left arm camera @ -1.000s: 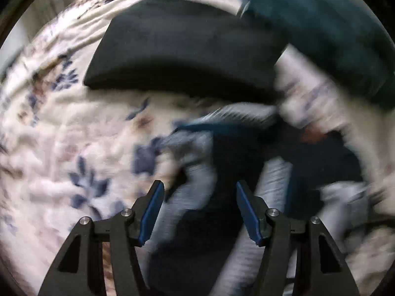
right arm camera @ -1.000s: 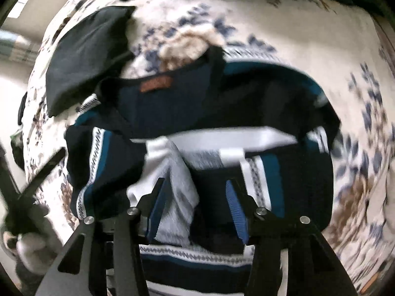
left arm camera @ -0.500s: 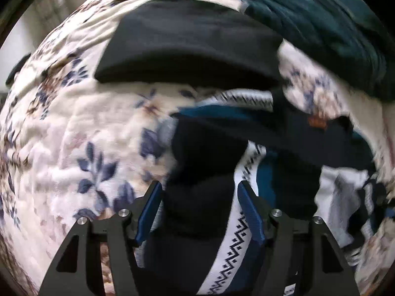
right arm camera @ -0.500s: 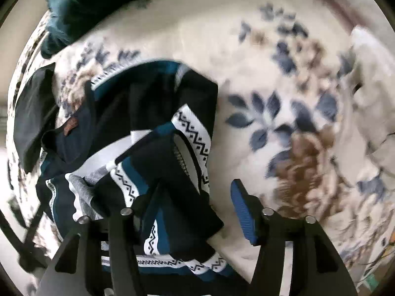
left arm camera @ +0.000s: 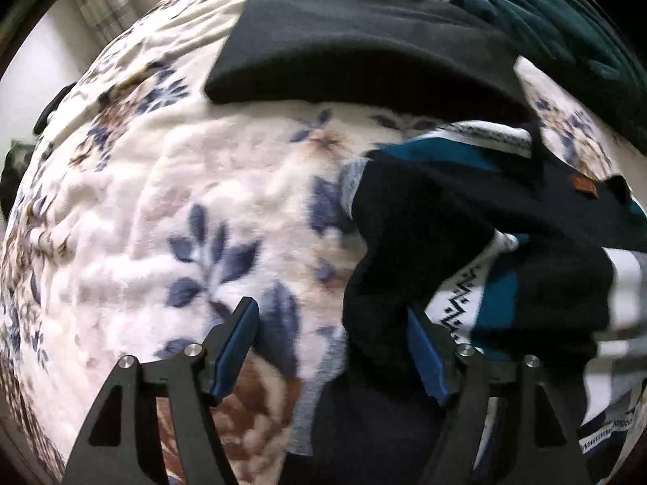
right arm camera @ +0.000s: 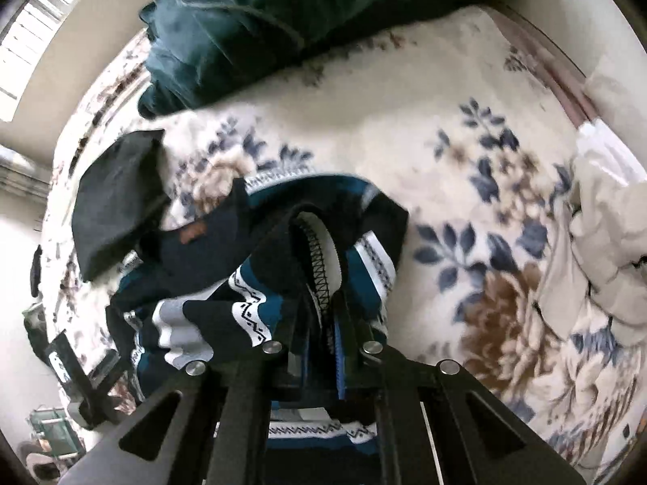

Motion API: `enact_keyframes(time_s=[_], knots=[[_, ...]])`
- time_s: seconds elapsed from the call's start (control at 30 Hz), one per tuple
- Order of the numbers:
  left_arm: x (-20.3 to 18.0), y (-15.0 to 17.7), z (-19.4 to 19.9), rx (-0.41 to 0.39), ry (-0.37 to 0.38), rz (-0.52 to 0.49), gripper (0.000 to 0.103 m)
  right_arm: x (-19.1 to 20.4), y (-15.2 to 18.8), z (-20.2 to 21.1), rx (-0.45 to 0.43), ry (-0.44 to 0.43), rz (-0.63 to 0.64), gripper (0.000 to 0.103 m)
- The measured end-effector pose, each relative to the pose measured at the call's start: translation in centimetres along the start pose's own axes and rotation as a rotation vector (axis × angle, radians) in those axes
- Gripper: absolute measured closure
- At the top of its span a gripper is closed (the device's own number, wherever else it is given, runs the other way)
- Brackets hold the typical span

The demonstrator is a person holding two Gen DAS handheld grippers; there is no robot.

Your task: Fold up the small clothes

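Observation:
A small dark navy sweater (left arm camera: 465,218) with teal and white patterned bands lies crumpled on a floral blanket (left arm camera: 170,210). It also shows in the right wrist view (right arm camera: 259,283). My left gripper (left arm camera: 331,323) is open, with the sweater's left edge hanging between its fingers. My right gripper (right arm camera: 323,315) is shut on a fold of the sweater's edge and holds it lifted, the fabric looping up from the jaws.
A folded black garment (left arm camera: 356,40) lies beyond the sweater; it also shows in the right wrist view (right arm camera: 117,198). A dark teal garment (right arm camera: 250,28) is heaped at the far end. A cream cloth pile (right arm camera: 606,218) sits at the right.
My right gripper has closed on the sweater's edge and lifted it. My left gripper has shifted left, so the sweater now sits to its right.

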State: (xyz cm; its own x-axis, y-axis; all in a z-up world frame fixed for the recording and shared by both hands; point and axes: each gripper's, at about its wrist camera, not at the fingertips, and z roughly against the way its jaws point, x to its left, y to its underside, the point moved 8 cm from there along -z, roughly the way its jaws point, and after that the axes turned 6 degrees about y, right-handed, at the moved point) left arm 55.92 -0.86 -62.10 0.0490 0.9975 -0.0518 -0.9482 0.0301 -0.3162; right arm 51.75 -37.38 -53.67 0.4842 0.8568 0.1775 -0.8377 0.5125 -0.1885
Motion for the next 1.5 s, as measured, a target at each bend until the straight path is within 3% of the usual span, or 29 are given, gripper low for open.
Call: enact_keyframes(time_s=[0.07, 0.1, 0.17, 0.23, 0.3, 0.33, 0.4, 0.5, 0.6, 0.73, 0.77, 0.8, 0.83, 0.87, 0.9, 0.93, 1.07, 1.13, 1.2, 1.23, 1.3, 1.43, 1.47, 1.5], knots=[[1.2, -0.1, 0.5, 0.015, 0.014, 0.040, 0.032, 0.0, -0.5, -1.7, 0.040, 0.001, -0.009, 0.094], [1.3, 0.0, 0.8, 0.021, 0.021, 0.051, 0.032, -0.2, -0.2, -3.6, 0.110, 0.022, 0.004, 0.093], [1.2, -0.8, 1.7, 0.019, 0.027, 0.059, 0.032, -1.4, 0.4, -6.2, 0.188, 0.107, 0.004, 0.087], [0.9, -0.6, 3.6, 0.001, 0.052, 0.066, 0.033, -2.2, 0.8, -5.9, 0.161, 0.114, -0.044, 0.082], [0.7, -0.2, 5.7, -0.023, 0.059, 0.070, 0.033, -2.2, 1.5, -4.4, 0.126, 0.074, -0.071, 0.058], [0.4, 0.4, 6.8, -0.033, 0.077, 0.086, 0.033, -2.1, 2.1, -3.7, 0.114, 0.045, -0.093, 0.057], [-0.2, 1.7, 8.1, -0.023, 0.142, 0.164, 0.033, -1.8, 4.0, -3.2, 0.133, -0.038, -0.160, 0.057], [-3.0, 4.4, 7.5, 0.053, 0.301, 0.339, 0.033, 0.0, 7.9, -5.1, 0.260, -0.223, -0.291, 0.057], [-6.1, 6.9, 5.5, 0.137, 0.431, 0.471, 0.035, 0.5, 9.2, -7.1, 0.276, -0.253, -0.380, 0.057], [-7.4, 7.8, 1.9, 0.186, 0.505, 0.644, 0.037, 0.3, 8.8, -8.3, 0.216, -0.296, -0.484, 0.058], [-7.2, 7.7, 1.1, 0.174, 0.504, 0.687, 0.037, 0.2, 8.5, -8.5, 0.198, -0.296, -0.496, 0.063], [-6.9, 7.5, 0.8, 0.155, 0.500, 0.714, 0.041, 0.0, 8.2, -8.5, 0.174, -0.296, -0.508, 0.083], [-6.6, 7.2, 0.7, 0.134, 0.479, 0.717, 0.063, -0.1, 8.0, -8.6, 0.163, -0.282, -0.510, 0.094], [-6.3, 6.8, 0.9, 0.110, 0.458, 0.702, 0.078, -0.3, 7.9, -8.7, 0.164, -0.265, -0.505, 0.098], [-6.4, 6.4, 1.2, 0.095, 0.456, 0.674, 0.089, -0.1, 7.7, -8.6, 0.159, -0.265, -0.497, 0.099], [-6.4, 6.1, 1.7, 0.081, 0.451, 0.647, 0.092, 0.0, 7.4, -8.2, 0.152, -0.257, -0.479, 0.099], [-6.4, 5.7, 4.0, 0.033, 0.425, 0.528, 0.092, -0.3, 7.2, -5.5, 0.137, -0.219, -0.404, 0.099], [-6.4, 6.4, 3.1, 0.065, 0.399, 0.480, 0.088, -0.7, 7.7, -5.5, 0.193, -0.168, -0.330, 0.099], [-6.5, 7.3, 1.5, 0.148, 0.408, 0.476, 0.086, -1.3, 8.2, -6.5, 0.277, -0.103, -0.276, 0.095], [-6.3, 7.5, 1.5, 0.159, 0.410, 0.477, 0.080, -1.7, 8.3, -6.7, 0.294, -0.081, -0.258, 0.094], [-6.0, 7.5, 2.4, 0.156, 0.398, 0.462, 0.074, -2.6, 7.7, -6.1, 0.282, -0.035, -0.230, 0.071], [-4.7, 7.7, 5.3, 0.135, 0.326, 0.410, 0.060, -2.6, 4.7, -2.9, 0.141, 0.053, -0.130, 0.065], [-4.0, 7.6, 6.3, 0.106, 0.305, 0.409, 0.059, -1.8, 4.1, -2.5, 0.125, 0.045, -0.095, 0.061], [-3.3, 7.5, 7.0, 0.079, 0.291, 0.414, 0.059, 0.2, 3.6, -2.2, 0.119, 0.015, -0.037, 0.051]])
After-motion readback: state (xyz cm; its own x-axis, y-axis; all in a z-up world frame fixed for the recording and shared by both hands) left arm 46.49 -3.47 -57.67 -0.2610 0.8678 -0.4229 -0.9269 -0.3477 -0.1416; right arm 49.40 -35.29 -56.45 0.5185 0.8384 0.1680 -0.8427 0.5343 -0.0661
